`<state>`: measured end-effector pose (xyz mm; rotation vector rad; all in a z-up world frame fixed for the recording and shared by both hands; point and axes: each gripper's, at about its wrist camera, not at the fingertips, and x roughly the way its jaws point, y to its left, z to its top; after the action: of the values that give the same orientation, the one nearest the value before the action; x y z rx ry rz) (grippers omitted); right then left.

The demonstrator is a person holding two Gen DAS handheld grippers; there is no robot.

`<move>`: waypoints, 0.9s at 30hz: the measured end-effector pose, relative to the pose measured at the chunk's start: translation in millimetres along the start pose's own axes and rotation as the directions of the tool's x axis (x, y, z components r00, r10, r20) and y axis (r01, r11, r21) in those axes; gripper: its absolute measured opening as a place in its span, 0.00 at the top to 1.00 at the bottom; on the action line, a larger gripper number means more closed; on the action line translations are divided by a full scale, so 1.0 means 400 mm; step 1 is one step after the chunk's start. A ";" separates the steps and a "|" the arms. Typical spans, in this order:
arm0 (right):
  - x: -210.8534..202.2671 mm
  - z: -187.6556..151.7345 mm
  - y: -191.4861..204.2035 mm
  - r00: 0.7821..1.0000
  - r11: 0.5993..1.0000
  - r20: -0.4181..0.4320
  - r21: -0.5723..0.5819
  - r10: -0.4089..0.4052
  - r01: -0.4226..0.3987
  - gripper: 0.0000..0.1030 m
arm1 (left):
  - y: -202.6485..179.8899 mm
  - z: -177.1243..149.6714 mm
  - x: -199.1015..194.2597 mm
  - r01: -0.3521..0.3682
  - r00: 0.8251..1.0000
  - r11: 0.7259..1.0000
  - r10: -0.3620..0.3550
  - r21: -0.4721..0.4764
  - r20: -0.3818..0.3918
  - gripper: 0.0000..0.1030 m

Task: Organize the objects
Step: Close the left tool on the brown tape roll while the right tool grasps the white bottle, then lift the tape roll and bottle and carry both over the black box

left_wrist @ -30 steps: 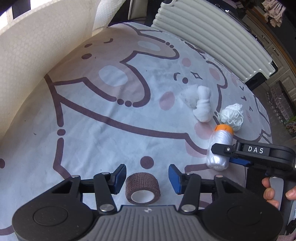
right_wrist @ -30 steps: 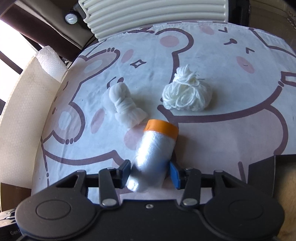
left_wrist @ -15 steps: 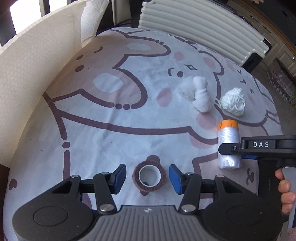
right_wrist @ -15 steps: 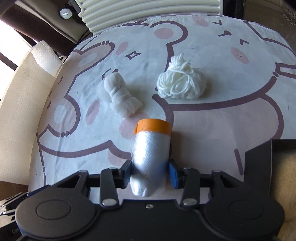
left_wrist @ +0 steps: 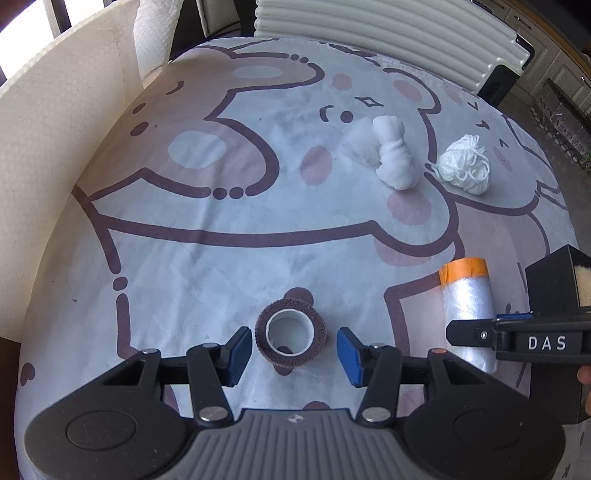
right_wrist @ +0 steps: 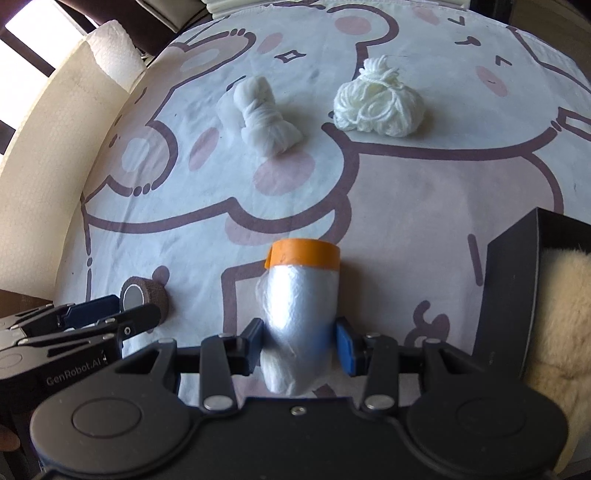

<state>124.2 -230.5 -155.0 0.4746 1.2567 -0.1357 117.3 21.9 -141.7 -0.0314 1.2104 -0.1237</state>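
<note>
A brown bandage roll [left_wrist: 290,331] lies on the printed cloth between the fingers of my left gripper [left_wrist: 294,351], which is open, its pads apart from the roll. It also shows in the right wrist view [right_wrist: 144,297]. My right gripper [right_wrist: 300,347] is shut on a silver plastic-film roll with an orange end [right_wrist: 301,314], lifted off the cloth; the roll also shows in the left wrist view [left_wrist: 468,306]. A knotted white cloth bundle [right_wrist: 264,116] and a white yarn ball [right_wrist: 378,103] lie farther back.
A black box [right_wrist: 506,295] with a cream furry thing [right_wrist: 561,332] inside stands at the right. A cream padded wall [left_wrist: 55,147] and a paper towel roll [left_wrist: 155,33] line the left side. A ribbed white panel [left_wrist: 388,33] stands at the back.
Both grippers have pulled back and up. The right one closed on the film roll and lifted it toward the black box. The left one stays open around the brown roll.
</note>
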 end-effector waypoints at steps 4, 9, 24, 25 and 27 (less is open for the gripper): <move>0.018 0.005 -0.003 1.000 1.000 -0.005 0.024 -0.017 0.017 0.57 | 0.006 0.000 0.015 -0.023 1.000 1.000 0.023 0.008 -0.009 0.50; 0.032 0.010 -0.002 1.000 1.000 -0.013 0.018 -0.024 0.025 0.57 | 0.011 0.004 0.019 -0.012 1.000 1.000 0.012 -0.008 -0.005 0.50; 0.006 0.001 0.010 0.999 0.998 0.006 -0.031 -0.048 0.048 0.59 | -0.005 0.011 -0.008 0.014 1.000 1.000 -0.014 -0.001 0.012 0.58; 0.000 0.000 0.010 0.999 0.998 0.012 -0.032 -0.048 0.048 0.59 | -0.007 0.011 -0.014 0.016 1.000 1.000 -0.016 0.000 0.016 0.58; -0.015 -0.003 0.014 0.998 0.998 0.027 -0.037 -0.050 0.051 0.59 | -0.011 0.011 -0.027 0.018 0.999 1.000 -0.018 0.003 0.027 0.58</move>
<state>123.4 -226.0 -148.0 0.4076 1.2440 -0.1606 117.1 18.6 -129.6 -0.0411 1.1835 -0.1405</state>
